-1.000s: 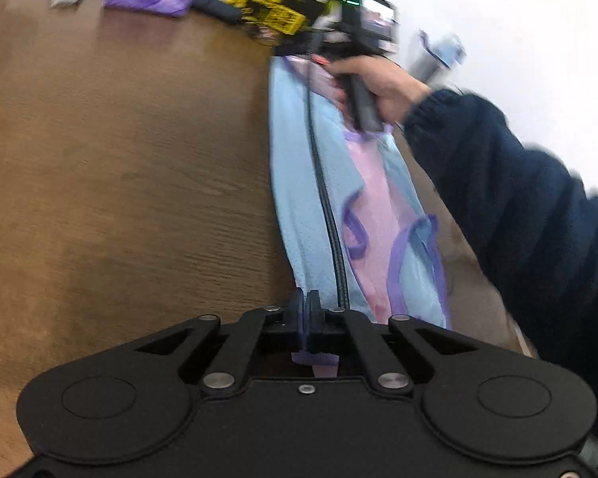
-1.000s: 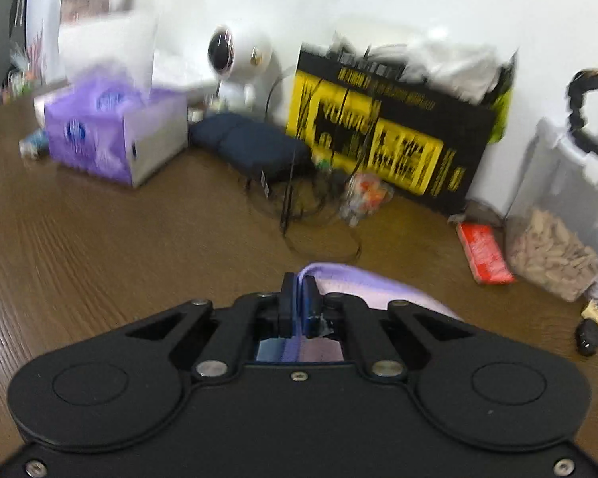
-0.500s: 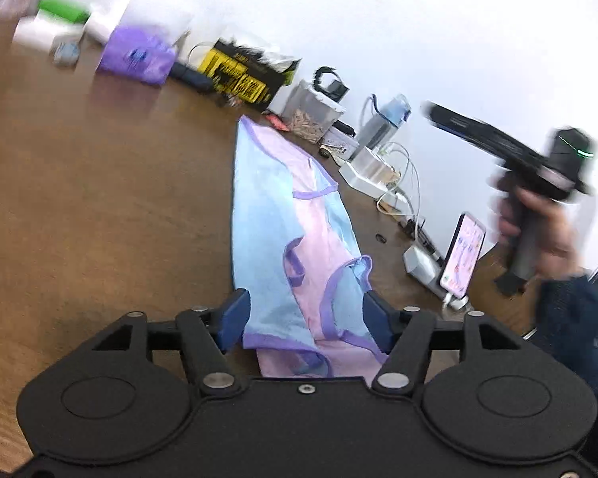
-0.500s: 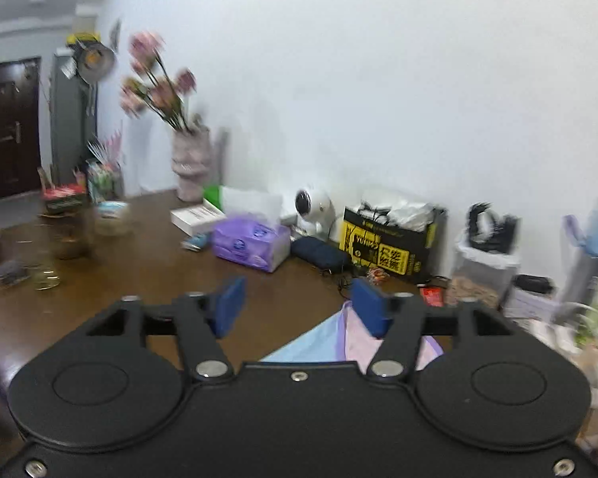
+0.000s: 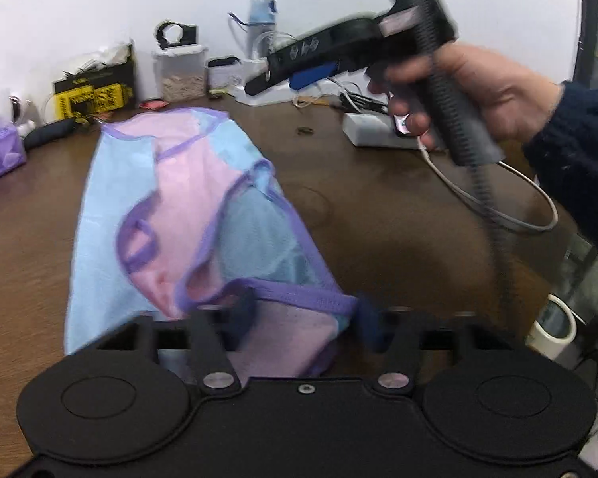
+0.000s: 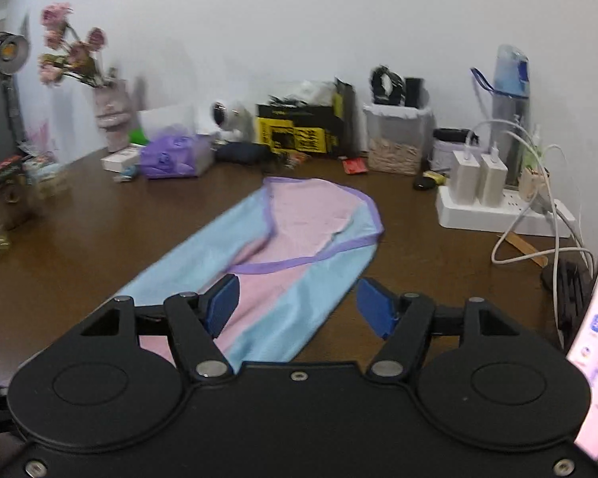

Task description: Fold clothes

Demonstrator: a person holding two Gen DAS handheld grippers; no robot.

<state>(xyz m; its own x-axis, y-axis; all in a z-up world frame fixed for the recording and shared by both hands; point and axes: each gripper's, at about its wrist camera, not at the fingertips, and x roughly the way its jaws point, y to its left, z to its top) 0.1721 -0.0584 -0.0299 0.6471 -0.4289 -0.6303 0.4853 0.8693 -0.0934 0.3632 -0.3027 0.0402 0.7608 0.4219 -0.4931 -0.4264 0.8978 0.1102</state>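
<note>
A light-blue and pink garment (image 5: 179, 207) with purple trim lies folded into a long strip on the brown table (image 5: 378, 199). My left gripper (image 5: 307, 318) is at its near end, and its jaws are closing. The purple hem runs between the blurred blue pads (image 5: 370, 326), which still stand apart. My right gripper (image 6: 297, 306) hovers open over the strip's other end (image 6: 299, 239), holding nothing. In the left wrist view a hand (image 5: 478, 91) in a dark sleeve holds the right gripper (image 5: 315, 67) up above the table's far right.
Along the wall stand a vase of flowers (image 6: 107, 119), a purple tissue box (image 6: 175, 155), a yellow-black box (image 6: 299, 131), a clear container (image 6: 396, 139), a water bottle (image 6: 512, 91) and a power strip (image 6: 498, 207) with cables. A lit phone (image 6: 594, 338) leans at the right.
Both grippers were shut on the garment's ends, then opened and let go. The right hand swung away to the right and upward. My left gripper rolled and now straddles the purple hem.
</note>
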